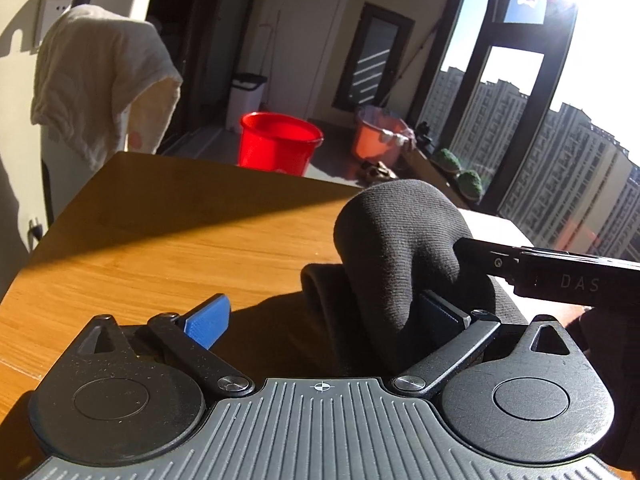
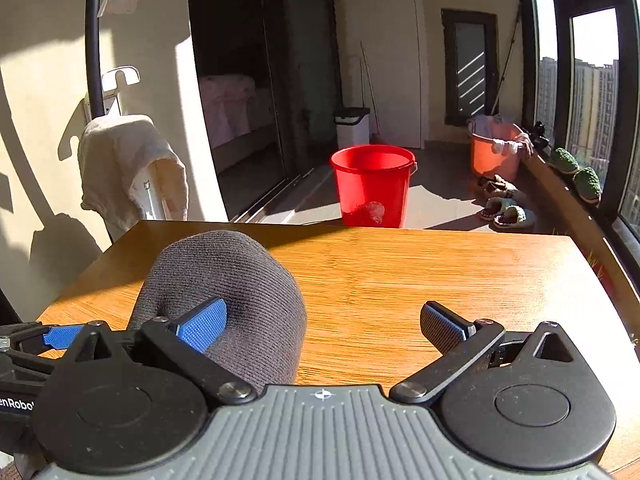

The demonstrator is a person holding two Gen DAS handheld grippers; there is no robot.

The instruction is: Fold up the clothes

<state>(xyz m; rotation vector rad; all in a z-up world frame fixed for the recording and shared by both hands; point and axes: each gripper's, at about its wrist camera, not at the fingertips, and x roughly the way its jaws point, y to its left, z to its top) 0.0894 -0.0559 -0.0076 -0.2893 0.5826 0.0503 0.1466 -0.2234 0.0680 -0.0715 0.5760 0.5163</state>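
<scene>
A dark grey knitted hat (image 2: pixel 224 280) stands bulged up on the wooden table (image 2: pixel 420 272). My right gripper (image 2: pixel 322 326) is open; its left blue pad presses into the hat's near side and its right finger hovers over bare wood. In the left wrist view the hat (image 1: pixel 396 240) lies between the wide-open fingers of my left gripper (image 1: pixel 324 318) and partly covers the right pad. The right gripper's finger (image 1: pixel 488 258) pokes into the hat from the right. A blue-padded finger (image 2: pixel 60 336) of the left gripper shows at the left edge of the right wrist view.
A white cloth (image 2: pixel 124 168) hangs on a stand beyond the table's far left corner. On the floor behind the table stand a red bucket (image 2: pixel 374 184), an orange bucket (image 2: pixel 496 152) and slippers (image 2: pixel 506 212). Windows run along the right.
</scene>
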